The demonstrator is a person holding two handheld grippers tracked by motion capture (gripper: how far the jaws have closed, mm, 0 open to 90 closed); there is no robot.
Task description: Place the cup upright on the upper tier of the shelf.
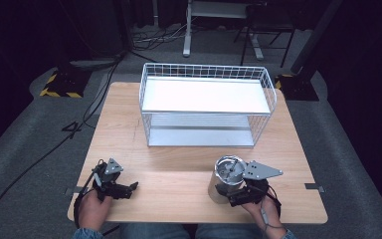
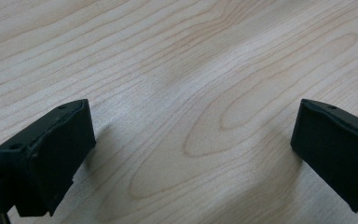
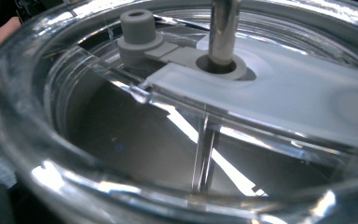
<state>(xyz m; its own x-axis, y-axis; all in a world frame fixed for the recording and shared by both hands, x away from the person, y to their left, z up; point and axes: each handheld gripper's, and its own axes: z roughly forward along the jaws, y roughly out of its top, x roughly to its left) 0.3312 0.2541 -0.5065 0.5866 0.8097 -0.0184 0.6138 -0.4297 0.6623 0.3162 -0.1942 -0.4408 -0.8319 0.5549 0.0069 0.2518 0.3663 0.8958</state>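
A steel tumbler [image 1: 226,180] with a clear lid stands near the table's front edge, right of centre. My right gripper [image 1: 234,195] grips its lower side from the right. In the right gripper view the clear lid [image 3: 270,93] is very close, with a metal straw [image 3: 223,28] through its grey seal and a grey plug [image 3: 137,28] beside it. One dark jaw corner shows at that view's bottom left. My left gripper [image 1: 131,188] rests low at the front left, open, with bare wood between its fingers [image 2: 51,154].
A white wire basket shelf [image 1: 206,112] with two levels stands at the back middle of the wooden table [image 1: 179,169]. Cables and stands lie on the grey floor beyond. Bare wood stretches between the shelf and both grippers.
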